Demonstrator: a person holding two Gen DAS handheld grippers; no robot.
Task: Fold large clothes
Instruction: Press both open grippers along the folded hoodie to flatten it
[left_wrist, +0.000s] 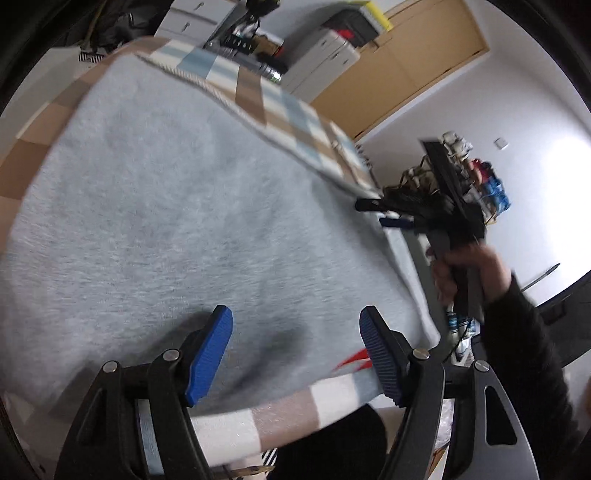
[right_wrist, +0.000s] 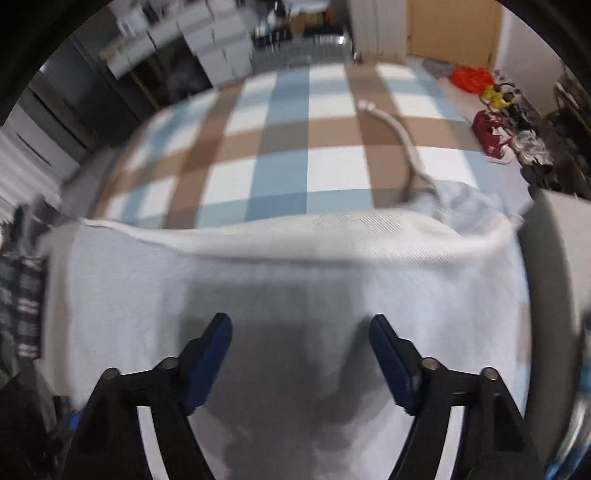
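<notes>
A large light grey sweatshirt (left_wrist: 177, 206) lies spread flat on a checked blanket (left_wrist: 273, 99), with a red print (left_wrist: 354, 360) near its close edge. My left gripper (left_wrist: 295, 321) is open and empty just above the garment's near part. My right gripper (left_wrist: 373, 212) shows at the garment's right edge, held by a hand (left_wrist: 461, 269); it looks open. In the right wrist view the right gripper (right_wrist: 299, 328) is open and empty over the pale garment (right_wrist: 295, 280), whose ribbed hem (right_wrist: 295, 232) runs across. A drawstring cord (right_wrist: 399, 136) lies on the blanket (right_wrist: 277, 147).
White drawer units (left_wrist: 321, 59) and a wooden door (left_wrist: 417, 62) stand beyond the blanket. Shoes and red and yellow items (right_wrist: 491, 110) sit on the floor at the right. Dark shelving (right_wrist: 55, 110) is at the left. A shoe rack (left_wrist: 476, 181) stands by the wall.
</notes>
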